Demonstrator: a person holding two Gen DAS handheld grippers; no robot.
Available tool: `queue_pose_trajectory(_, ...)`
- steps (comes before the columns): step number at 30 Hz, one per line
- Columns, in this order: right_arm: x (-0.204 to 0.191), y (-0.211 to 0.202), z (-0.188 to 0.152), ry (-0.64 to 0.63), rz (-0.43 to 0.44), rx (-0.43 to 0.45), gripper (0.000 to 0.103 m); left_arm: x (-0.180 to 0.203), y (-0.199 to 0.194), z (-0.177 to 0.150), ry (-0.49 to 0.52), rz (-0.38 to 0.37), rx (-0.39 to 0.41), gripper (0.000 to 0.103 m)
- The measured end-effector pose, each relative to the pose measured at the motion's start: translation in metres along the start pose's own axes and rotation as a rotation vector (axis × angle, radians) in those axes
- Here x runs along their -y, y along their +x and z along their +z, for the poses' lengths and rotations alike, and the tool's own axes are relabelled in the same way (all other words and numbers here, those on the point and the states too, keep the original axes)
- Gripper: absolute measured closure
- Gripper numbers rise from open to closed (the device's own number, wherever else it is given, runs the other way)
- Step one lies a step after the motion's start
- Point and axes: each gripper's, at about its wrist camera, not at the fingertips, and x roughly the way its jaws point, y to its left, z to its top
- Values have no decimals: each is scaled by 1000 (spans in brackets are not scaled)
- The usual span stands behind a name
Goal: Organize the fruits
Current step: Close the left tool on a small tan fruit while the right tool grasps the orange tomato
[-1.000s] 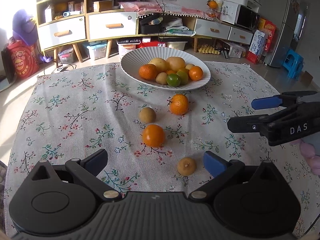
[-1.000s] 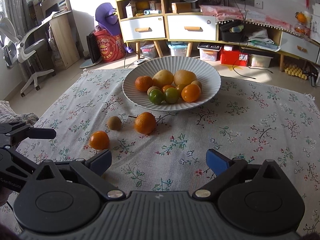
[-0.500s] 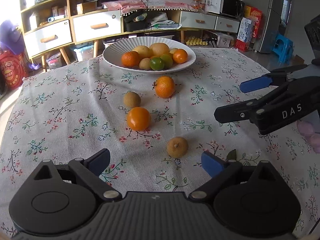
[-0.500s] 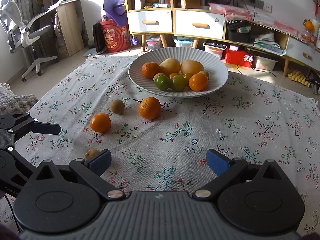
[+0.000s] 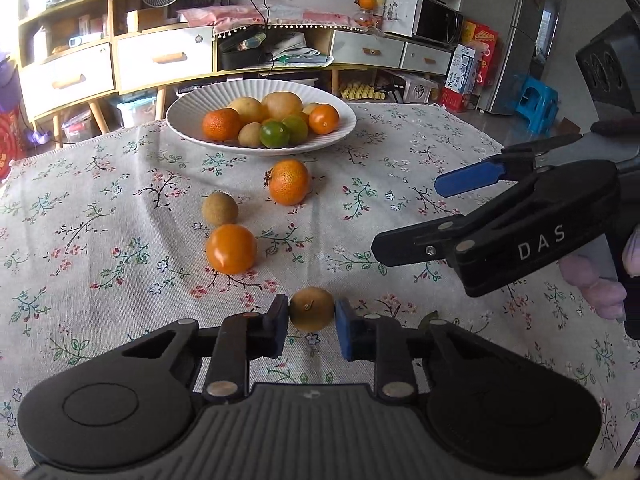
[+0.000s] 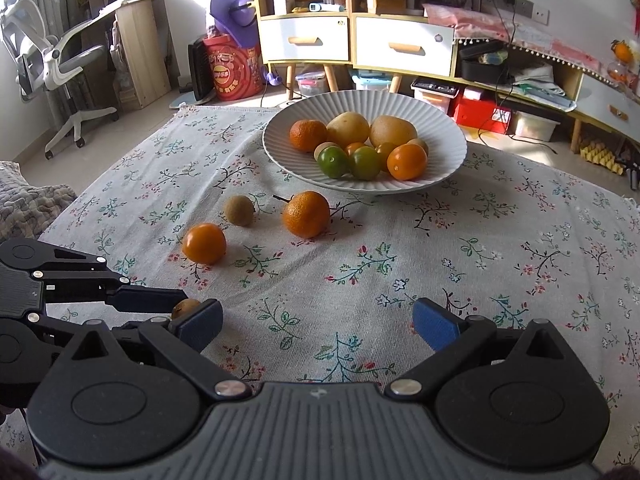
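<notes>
In the left wrist view, the left gripper has just been closing, and its jaws now clamp a small round brownish-yellow fruit low over the floral-printed tablecloth. Beyond it lie a smooth orange round fruit, a small tan round fruit just behind that, and a dimpled orange mandarin near the white ribbed plate, which holds a heap of orange, yellow and green fruits. The right gripper reaches in from the right, its jaws apart with nothing between them.

In the right wrist view, the right gripper stands wide open above bare cloth. At the lower left the left gripper's dark fingers pinch the brownish fruit, only partly visible. The three loose fruits lie in a row between it and the plate.
</notes>
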Motion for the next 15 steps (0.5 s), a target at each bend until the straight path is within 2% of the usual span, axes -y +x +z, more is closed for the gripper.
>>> queue_pose_trajectory(13, -26, 15, 12, -22, 35, -8, 3, -18, -19, -2, -12, 66, -54, 84)
queue_pose_trajectory(15, -31, 18, 15, -17, 41, -8, 6, -22, -21, -3, -20, 70, -65, 84)
